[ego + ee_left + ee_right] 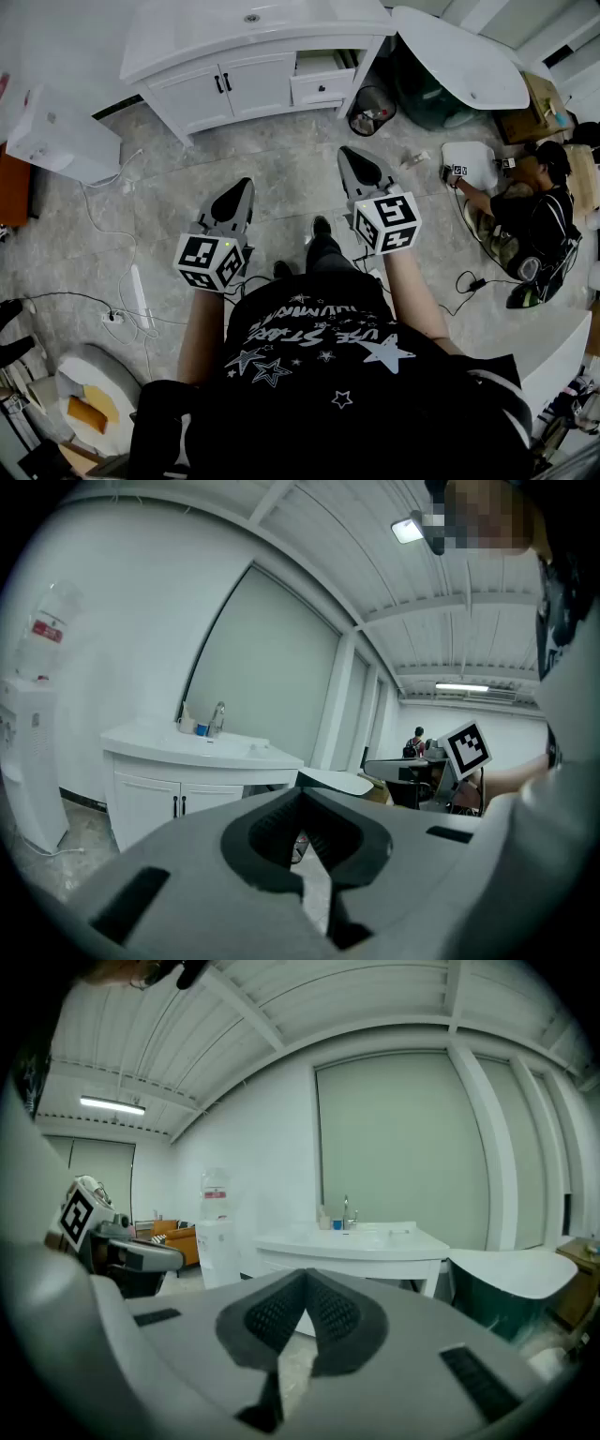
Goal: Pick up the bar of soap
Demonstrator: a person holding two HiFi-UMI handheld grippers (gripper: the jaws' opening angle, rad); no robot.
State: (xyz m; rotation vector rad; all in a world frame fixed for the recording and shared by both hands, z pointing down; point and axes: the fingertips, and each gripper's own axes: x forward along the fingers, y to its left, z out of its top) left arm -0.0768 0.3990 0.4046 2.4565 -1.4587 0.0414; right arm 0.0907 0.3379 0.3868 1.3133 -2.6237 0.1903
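Observation:
I make out no bar of soap in any view. A white vanity (253, 56) with a sink stands ahead, its faucet (217, 717) beside a small blue item (201, 729). The same vanity (361, 1243) shows in the right gripper view. My left gripper (246, 185) is held at waist height over the floor, well short of the cabinet. Its tips (302, 789) meet, with nothing between them. My right gripper (347, 153) is level with it to the right, also shut and empty (307, 1274).
A white water dispenser (61, 141) stands left of the vanity. A bathtub (459, 56) lies at the back right, a black bin (372, 111) beside the cabinet's open drawer (319, 75). A person (539, 216) sits on the floor at right. Cables (103, 234) trail across the left floor.

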